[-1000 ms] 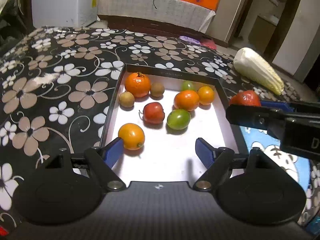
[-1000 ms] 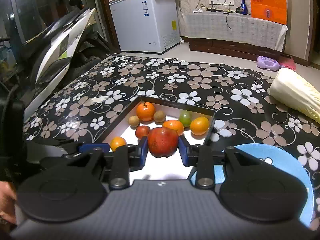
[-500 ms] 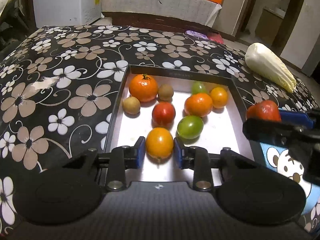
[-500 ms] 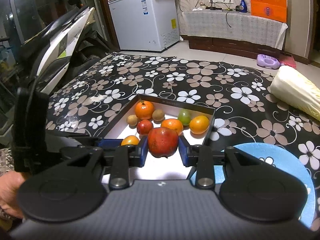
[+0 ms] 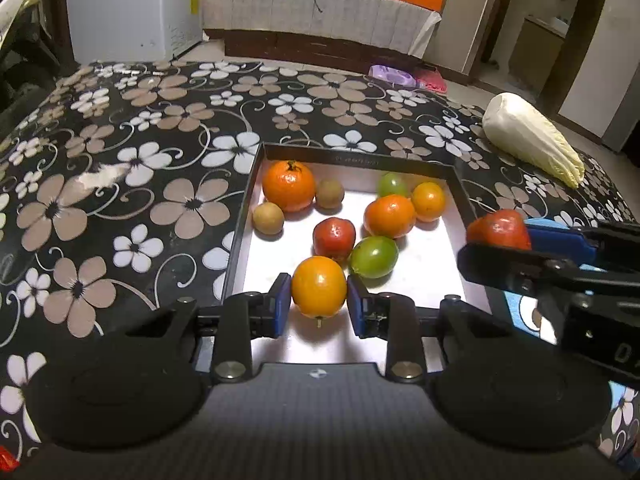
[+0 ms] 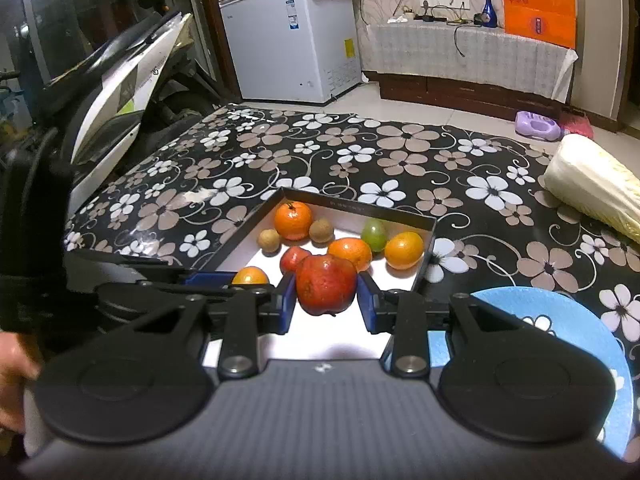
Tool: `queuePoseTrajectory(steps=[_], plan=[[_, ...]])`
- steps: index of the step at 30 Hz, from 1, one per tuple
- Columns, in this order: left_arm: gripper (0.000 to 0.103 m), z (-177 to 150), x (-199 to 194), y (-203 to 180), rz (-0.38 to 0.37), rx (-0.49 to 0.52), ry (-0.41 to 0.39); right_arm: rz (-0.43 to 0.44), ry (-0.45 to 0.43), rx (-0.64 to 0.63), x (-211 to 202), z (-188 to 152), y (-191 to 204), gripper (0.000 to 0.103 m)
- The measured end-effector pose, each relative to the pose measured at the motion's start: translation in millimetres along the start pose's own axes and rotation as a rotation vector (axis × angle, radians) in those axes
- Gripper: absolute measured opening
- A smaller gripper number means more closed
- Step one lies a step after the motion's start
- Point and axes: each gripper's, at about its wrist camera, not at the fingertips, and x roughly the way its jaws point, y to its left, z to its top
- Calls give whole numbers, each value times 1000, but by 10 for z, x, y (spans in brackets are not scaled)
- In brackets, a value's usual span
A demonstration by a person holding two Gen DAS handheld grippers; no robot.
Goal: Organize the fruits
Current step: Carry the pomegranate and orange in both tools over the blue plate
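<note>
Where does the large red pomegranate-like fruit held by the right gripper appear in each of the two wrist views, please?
Left wrist view: the large red fruit sits at the right edge, above the dark jaw of the right gripper.
Right wrist view: the same fruit is centre, low, clamped between the blue pads.
Shared landmark: the big orange with a stem in the tray's far left corner.

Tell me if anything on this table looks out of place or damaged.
Two things stand out. A cabbage lies on the tablecloth to the right, far from the tray of fruit. There is also a pale worn or torn patch in the tablecloth left of the tray. Nothing looks spilled.
</note>
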Motion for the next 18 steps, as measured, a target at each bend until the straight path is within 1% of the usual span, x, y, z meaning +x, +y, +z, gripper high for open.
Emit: queuePoseTrajectory(steps=[9,18], plan=[[35,34,-202,-85,-10,14,-34,-5,-15,-5,-67,-7,14,36],[35,38,-256,-334,-43,44,-42,-27,-30,11,-205,-37,-98,36]])
